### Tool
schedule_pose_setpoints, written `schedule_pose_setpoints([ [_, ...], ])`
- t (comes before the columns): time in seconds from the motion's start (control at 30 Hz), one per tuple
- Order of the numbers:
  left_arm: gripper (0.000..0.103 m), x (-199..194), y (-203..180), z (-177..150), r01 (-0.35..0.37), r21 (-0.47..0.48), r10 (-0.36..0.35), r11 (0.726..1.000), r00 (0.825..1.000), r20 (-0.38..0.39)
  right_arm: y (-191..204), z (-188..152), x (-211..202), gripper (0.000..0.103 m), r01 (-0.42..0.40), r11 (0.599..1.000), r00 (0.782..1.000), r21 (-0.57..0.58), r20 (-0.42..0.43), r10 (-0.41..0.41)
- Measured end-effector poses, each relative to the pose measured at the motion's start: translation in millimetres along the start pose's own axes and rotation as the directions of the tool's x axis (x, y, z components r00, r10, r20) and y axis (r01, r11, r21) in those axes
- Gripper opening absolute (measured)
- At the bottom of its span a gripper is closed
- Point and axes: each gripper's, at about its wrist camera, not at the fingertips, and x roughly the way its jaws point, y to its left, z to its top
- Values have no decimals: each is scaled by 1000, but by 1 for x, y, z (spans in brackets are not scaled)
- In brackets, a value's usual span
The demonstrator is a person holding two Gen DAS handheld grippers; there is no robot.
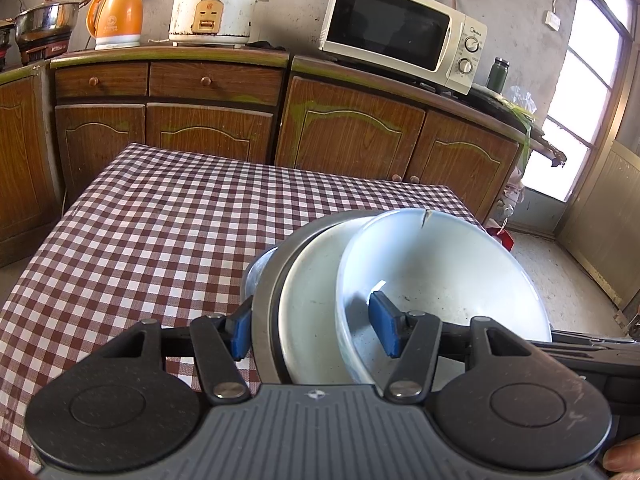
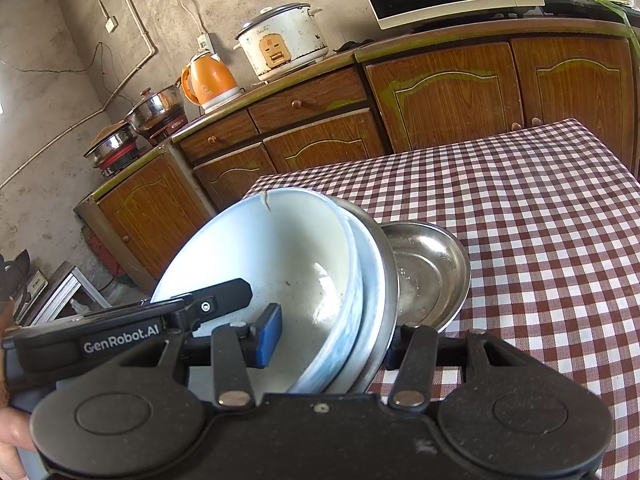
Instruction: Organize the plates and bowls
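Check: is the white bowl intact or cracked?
Cracked: a dark line runs down from the rim of the white bowl, visible in both wrist views.

**Right gripper clamps a stack of dishes**

The right gripper (image 2: 328,340) holds a tilted stack by its rims: a cracked white bowl (image 2: 272,264), a white plate (image 2: 370,280) and a steel plate (image 2: 390,280). A steel bowl (image 2: 432,272) lies behind, above the checkered tablecloth (image 2: 540,240).

Nested bowls (image 2: 288,264) stand tilted on the table (image 2: 540,220), before cabinets (image 2: 444,92).
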Motion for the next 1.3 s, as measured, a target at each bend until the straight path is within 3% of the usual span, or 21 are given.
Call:
schedule_pose_setpoints([
  [0.73,58,15,4,11,5,4,-5,1000,1000,8,-2,1,0,58,2,1000,1000,-1,5,-2],
  [1.3,58,24,9,26,22,7,-22,1000,999,34,-1,28,11,58,9,1000,1000,-19,24,-9],
])
